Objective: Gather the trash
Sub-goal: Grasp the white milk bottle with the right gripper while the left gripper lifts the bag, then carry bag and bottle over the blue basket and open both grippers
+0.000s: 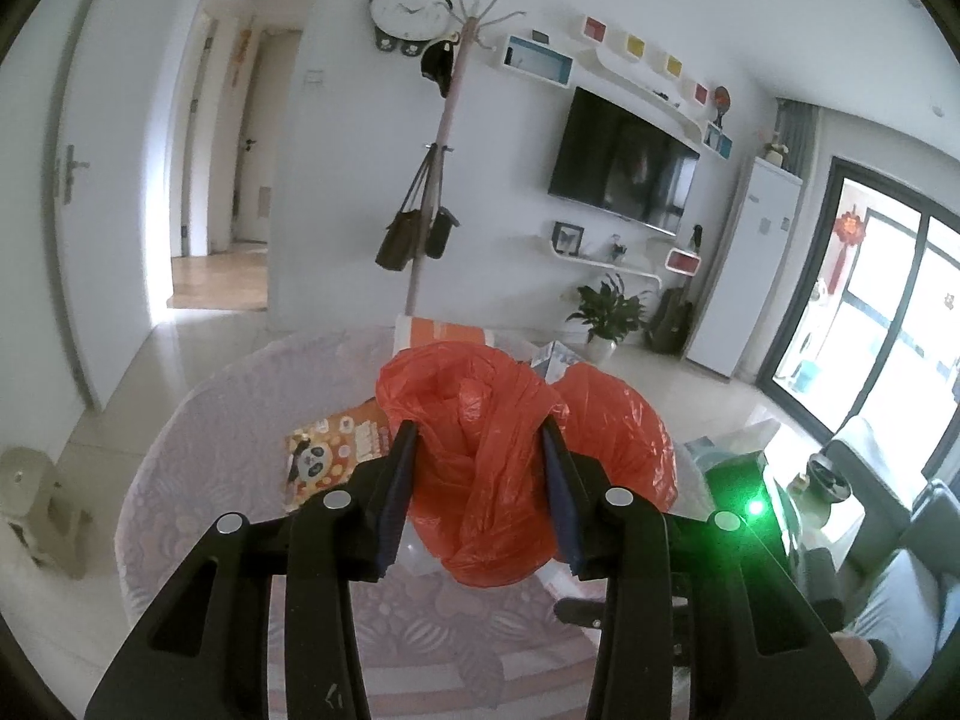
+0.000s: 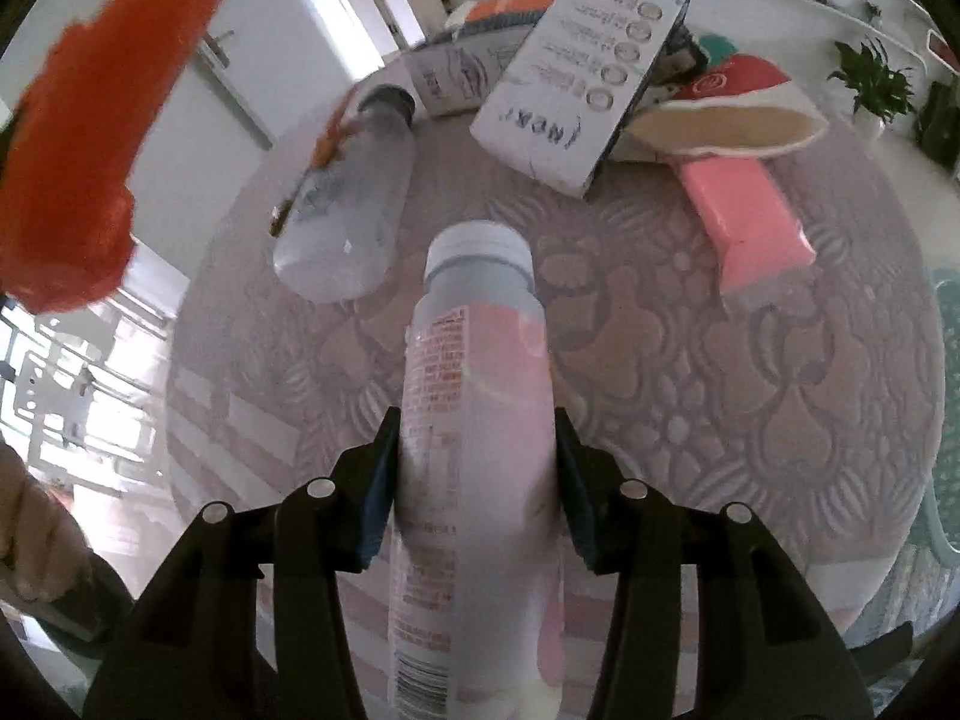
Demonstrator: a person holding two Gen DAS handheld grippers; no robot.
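My left gripper is shut on a bunched orange plastic trash bag and holds it above the round table. The same bag shows at the upper left of the right wrist view. My right gripper is shut on a pink and white plastic bottle with a white cap, held above the table. A clear empty bottle, a white carton, a pink wrapper and a red and beige packet lie on the table.
A panda-print packet lies on the patterned tablecloth left of the bag. A coat rack, a wall TV and a potted plant stand beyond the table. A sofa is at the right.
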